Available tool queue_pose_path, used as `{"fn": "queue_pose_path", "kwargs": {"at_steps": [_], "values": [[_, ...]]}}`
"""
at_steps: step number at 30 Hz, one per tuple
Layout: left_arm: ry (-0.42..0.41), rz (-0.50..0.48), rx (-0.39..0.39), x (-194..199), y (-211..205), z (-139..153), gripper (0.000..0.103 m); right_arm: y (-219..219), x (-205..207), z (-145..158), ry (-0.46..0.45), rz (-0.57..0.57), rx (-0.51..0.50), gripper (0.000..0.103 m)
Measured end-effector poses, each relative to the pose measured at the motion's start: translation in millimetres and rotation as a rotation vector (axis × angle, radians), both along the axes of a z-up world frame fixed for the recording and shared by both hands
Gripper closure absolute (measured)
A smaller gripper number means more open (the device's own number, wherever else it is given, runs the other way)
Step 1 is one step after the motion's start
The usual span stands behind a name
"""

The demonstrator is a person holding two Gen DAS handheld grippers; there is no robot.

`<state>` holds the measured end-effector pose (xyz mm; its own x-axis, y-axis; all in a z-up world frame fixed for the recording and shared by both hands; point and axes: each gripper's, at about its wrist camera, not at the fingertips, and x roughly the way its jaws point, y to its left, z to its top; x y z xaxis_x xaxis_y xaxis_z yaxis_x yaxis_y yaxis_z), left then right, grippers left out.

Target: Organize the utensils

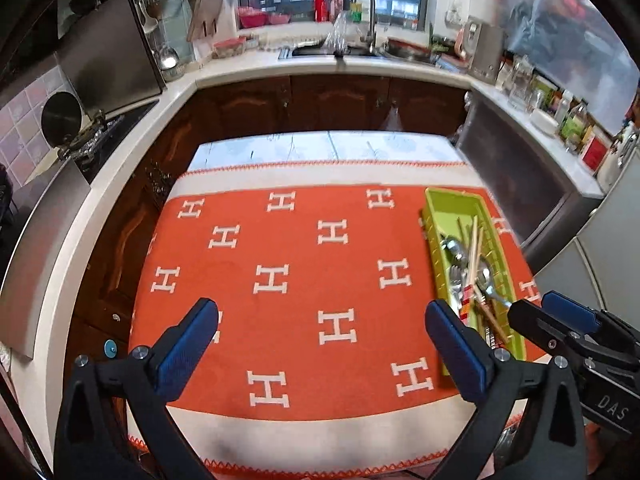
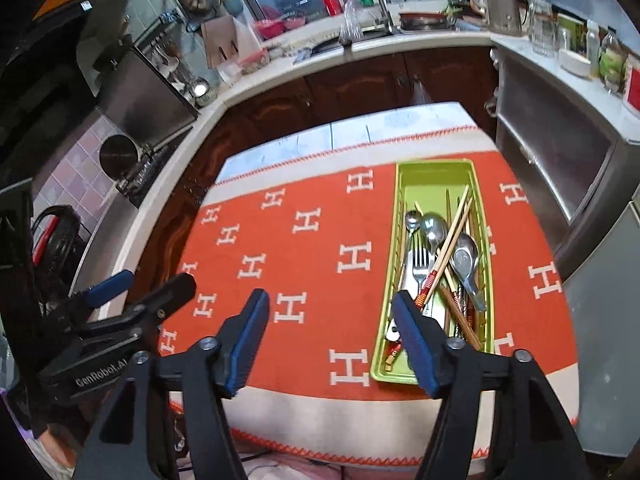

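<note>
A green plastic tray lies lengthwise on the right of an orange cloth with white H marks. In the tray lie metal spoons, a fork and several wooden chopsticks, crossed over each other. My right gripper hangs open and empty above the cloth's near edge, its right finger over the tray's near end. My left gripper stands wide open over the middle of the cloth, nothing between its pads. The tray lies to its right.
The small table stands in a U-shaped kitchen. A white counter with a stove runs along the left, a sink and tap at the back, and a steel cabinet with jars on top close to the table's right side.
</note>
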<state>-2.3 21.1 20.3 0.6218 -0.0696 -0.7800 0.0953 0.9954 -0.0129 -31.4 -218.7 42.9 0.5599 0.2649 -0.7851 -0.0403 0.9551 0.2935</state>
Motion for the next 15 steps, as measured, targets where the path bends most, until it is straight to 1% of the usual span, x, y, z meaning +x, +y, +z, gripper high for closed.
{"fn": "queue_pose_path", "kwargs": {"at_steps": [2, 5, 8, 12, 15], "values": [[-0.025, 0.011, 0.014, -6.5, -0.8, 7.5, 0.001, 5.4, -9.8, 13.8, -0.031, -0.01, -0.023, 0.025], [-0.034, 0.026, 0.025, -14.7, -1.0, 16.7, 0.001, 11.0, -21.4, 29.0, -0.074, -0.024, -0.063, 0.019], [-0.037, 0.042, 0.037, -20.1, -0.3, 20.0, 0.001, 16.8, -29.9, 37.3, -0.09, -0.031, -0.092, 0.019], [-0.006, 0.053, 0.012, -22.0, 4.7, 17.0, 0.001, 23.7, -40.0, 47.7, -0.104, -0.028, -0.114, 0.019], [-0.006, 0.067, 0.011, -25.0, 7.1, 16.6, 0.001, 27.4, -44.2, 52.6, -0.114, -0.024, -0.126, 0.018]]}}
